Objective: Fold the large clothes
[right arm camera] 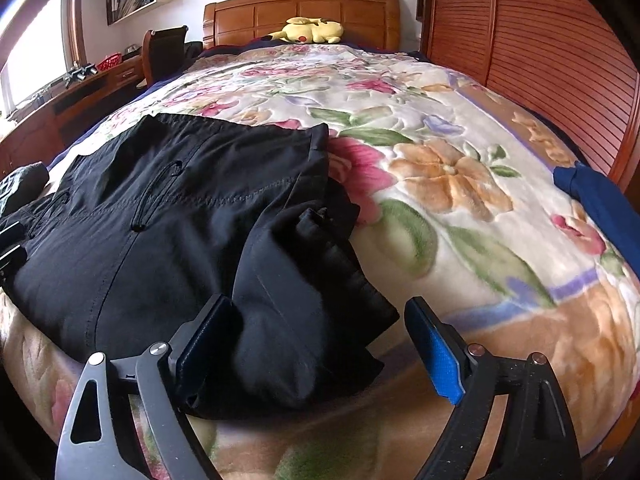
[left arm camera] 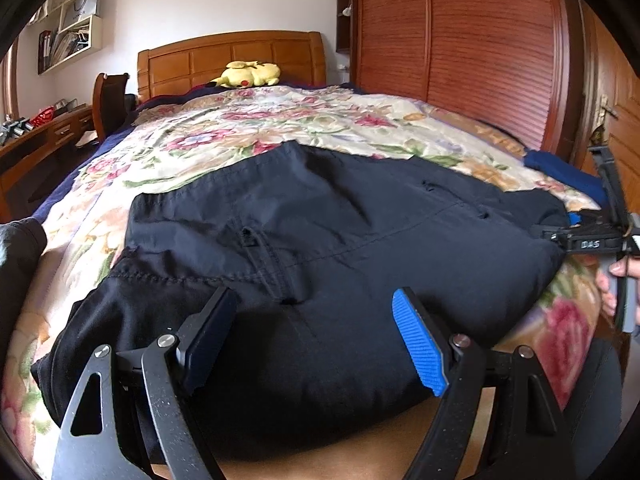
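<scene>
Hovering spread, both grippers [left arm camera: 316,332] [right arm camera: 320,340] grip nothing; slick trousers [left arm camera: 320,216] could slump unfolded if pinched unevenly.

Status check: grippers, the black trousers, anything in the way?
Left gripper open, right gripper open, neither gripping. Black fabric trousers partly folded on floral blanket. Blue garment at bed's right edge, clear of trousers.

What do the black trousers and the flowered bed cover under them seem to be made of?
Black trousers: thin woven cloth, probably a matte synthetic or cotton blend; flat stitched seams and sharp creases show.
Flowered bed cover: thick plush fleece, likely polyester; its flowers look embossed, with a soft sheen.
</scene>
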`<action>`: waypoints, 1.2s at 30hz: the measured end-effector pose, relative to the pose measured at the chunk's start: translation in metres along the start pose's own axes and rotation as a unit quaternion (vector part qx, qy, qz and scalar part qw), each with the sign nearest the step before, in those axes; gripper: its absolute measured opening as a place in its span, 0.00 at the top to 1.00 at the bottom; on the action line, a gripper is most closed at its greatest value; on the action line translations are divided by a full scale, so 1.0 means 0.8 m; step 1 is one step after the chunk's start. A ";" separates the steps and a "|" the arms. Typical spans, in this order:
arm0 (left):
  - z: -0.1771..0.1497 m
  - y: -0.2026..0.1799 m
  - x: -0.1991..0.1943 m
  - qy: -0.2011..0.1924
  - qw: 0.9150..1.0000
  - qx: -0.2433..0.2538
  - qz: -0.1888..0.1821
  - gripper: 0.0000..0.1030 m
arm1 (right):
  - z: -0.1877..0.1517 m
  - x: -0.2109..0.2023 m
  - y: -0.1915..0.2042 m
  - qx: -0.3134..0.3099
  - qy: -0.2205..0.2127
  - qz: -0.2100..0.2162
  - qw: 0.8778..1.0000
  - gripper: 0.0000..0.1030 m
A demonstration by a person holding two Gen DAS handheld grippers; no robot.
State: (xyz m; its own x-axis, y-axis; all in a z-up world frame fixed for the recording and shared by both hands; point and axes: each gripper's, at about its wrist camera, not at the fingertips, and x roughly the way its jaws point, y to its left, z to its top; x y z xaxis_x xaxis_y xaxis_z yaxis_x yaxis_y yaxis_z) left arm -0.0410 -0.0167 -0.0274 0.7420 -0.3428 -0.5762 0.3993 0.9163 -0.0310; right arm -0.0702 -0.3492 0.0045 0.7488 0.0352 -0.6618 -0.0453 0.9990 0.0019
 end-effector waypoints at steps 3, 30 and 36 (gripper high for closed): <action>0.004 -0.006 -0.007 -0.011 1.000 -0.002 -0.019 0.21 | 0.002 -0.007 0.000 0.009 -0.007 -0.003 1.000 0.13; -0.009 -0.016 0.022 0.019 1.000 0.018 0.000 0.21 | -0.021 -0.004 -0.011 0.051 0.011 0.043 0.998 0.16; -0.009 -0.015 0.023 0.020 1.000 0.018 0.001 0.21 | -0.020 0.003 -0.005 0.043 0.013 0.064 0.997 0.31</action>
State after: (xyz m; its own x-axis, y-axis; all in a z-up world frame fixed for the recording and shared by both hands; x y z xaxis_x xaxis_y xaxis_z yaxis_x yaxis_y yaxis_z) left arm -0.0361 -0.0325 -0.0434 0.7208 -0.3323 -0.6083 0.4182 0.9084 -0.0007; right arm -0.0787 -0.3533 -0.0090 0.7224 0.1637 -0.6718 -0.0825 0.9850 0.1513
